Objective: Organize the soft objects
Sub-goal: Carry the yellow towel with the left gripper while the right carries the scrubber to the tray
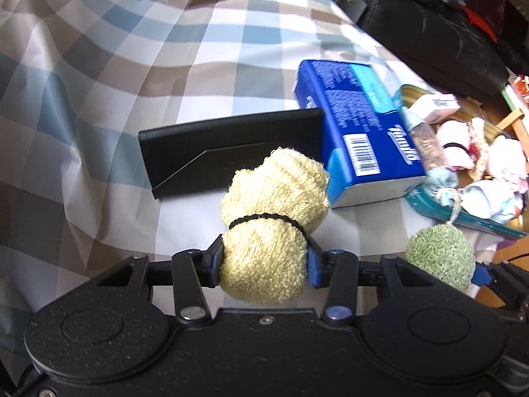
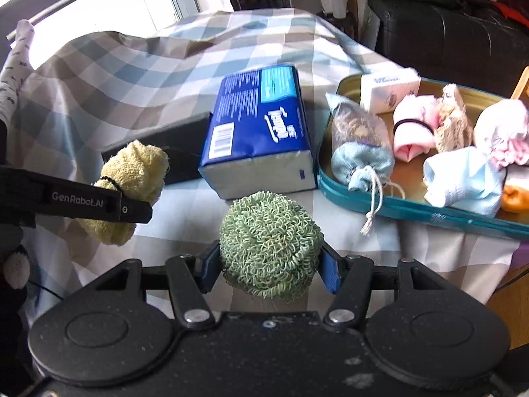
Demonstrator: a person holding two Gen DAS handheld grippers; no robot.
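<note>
Left tongs [image 1: 264,261] closed on yellow towel roll [image 1: 274,218], pads biting only the lower half below the black hair tie [image 1: 267,219]; upper half flops forward past the tips, so it could sag or roll out if swung fast. Right tongs [image 2: 269,264] closed on green scrubber ball [image 2: 269,248], squeezed at its widest part; springy loops, so my guess is it pops free if the grip eases early. Both items held up off the checked surface [image 2: 165,76].

Ahead of both tongs: blue tissue pack [image 2: 261,132], black case [image 1: 231,152] to its left; either load could clip them on the way across.

Ahead-right of the right tongs: teal tray [image 2: 413,211], already crowded with the drawstring pouch [image 2: 360,145], pink roll [image 2: 413,129], pale blue cloth [image 2: 463,182]; little bare floor left, so a drop near the rim may bounce out, and the pouch string hanging over the edge could snag.
</note>
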